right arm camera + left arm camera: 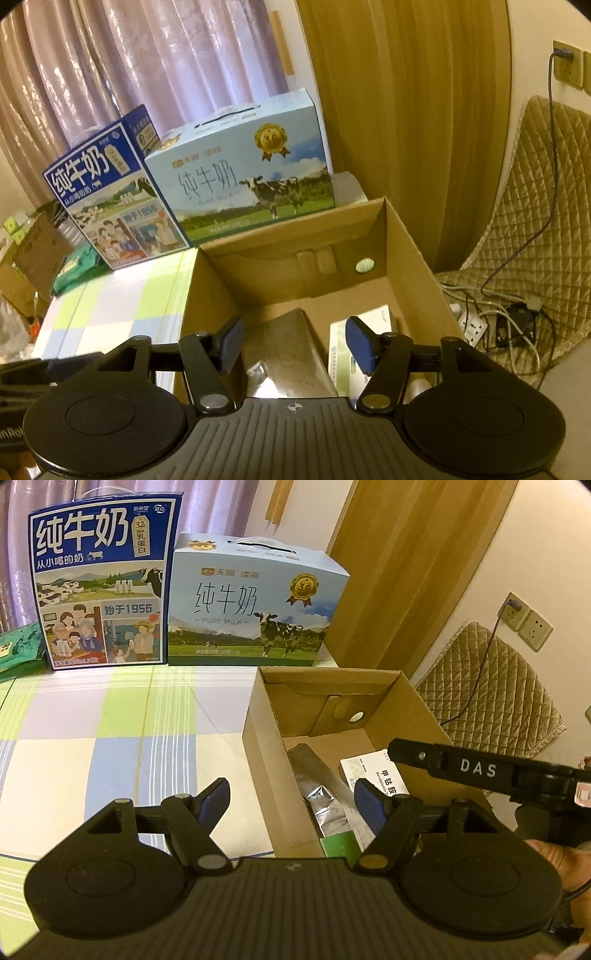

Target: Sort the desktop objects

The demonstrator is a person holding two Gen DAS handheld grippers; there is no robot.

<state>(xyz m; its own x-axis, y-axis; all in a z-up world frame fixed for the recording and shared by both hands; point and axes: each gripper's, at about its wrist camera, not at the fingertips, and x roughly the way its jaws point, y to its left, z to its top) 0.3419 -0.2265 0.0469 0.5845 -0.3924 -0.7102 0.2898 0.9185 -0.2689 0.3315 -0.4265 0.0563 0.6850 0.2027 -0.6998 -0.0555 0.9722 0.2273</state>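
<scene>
Done: silver pouch and white carton lie in cardboard box | Left: near counter appears bare | left tool and right tool both spread apart, holding nothing.

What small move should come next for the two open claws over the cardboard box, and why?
Probably lift both away. The left claw and right claw are open and hold nothing, while the silver pouch and white packet already lie inside the cardboard box.

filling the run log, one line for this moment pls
left gripper: open, empty | right gripper: open, empty | cardboard box: silver pouch, white carton inside
</scene>
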